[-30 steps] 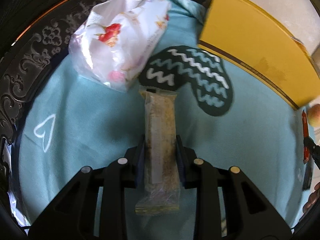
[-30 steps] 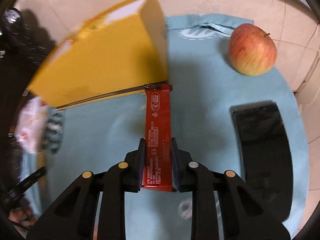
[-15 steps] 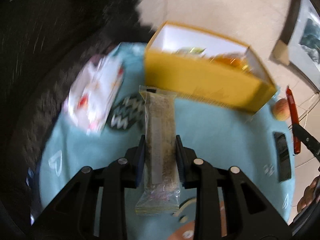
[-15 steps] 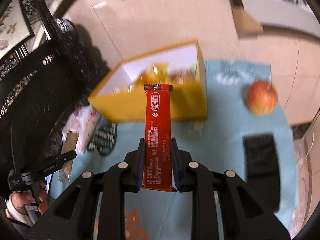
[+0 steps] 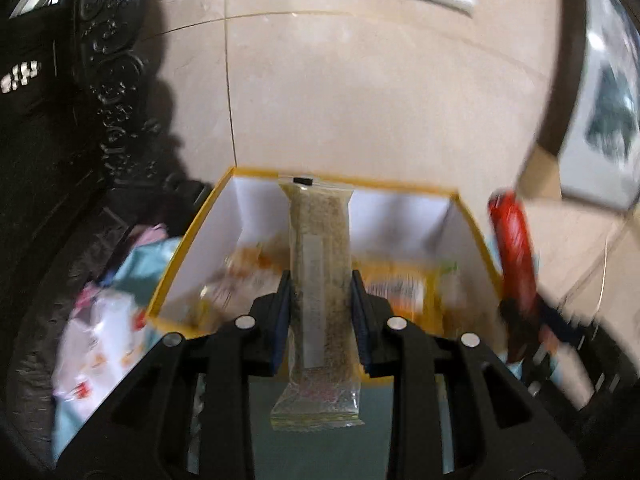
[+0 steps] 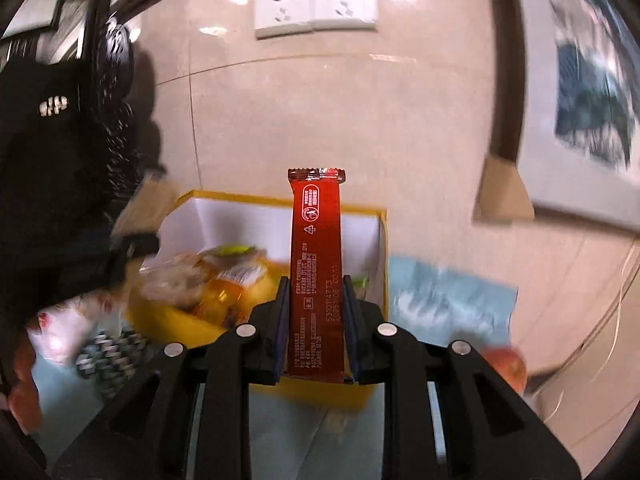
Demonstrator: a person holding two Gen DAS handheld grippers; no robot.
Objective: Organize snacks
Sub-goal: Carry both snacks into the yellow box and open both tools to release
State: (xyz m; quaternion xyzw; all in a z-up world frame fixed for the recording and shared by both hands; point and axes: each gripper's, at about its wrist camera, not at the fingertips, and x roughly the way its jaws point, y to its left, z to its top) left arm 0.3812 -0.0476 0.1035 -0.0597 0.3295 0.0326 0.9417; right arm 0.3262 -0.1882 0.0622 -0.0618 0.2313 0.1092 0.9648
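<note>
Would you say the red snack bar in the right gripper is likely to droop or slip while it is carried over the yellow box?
Probably not droop: the red snack bar stands straight past the right gripper, unsupported. Its glossy wrapper may be slippery, though the jaws clamp both edges. It looks light.

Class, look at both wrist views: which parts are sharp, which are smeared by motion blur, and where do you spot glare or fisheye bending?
Left wrist view: the left gripper and its grain bar are sharp; the yellow box, its contents and the red bar smear. Right wrist view: the right gripper and red bar are crisp; glare spots sit beside the wall sockets, and the dark frame edges bow.
</note>
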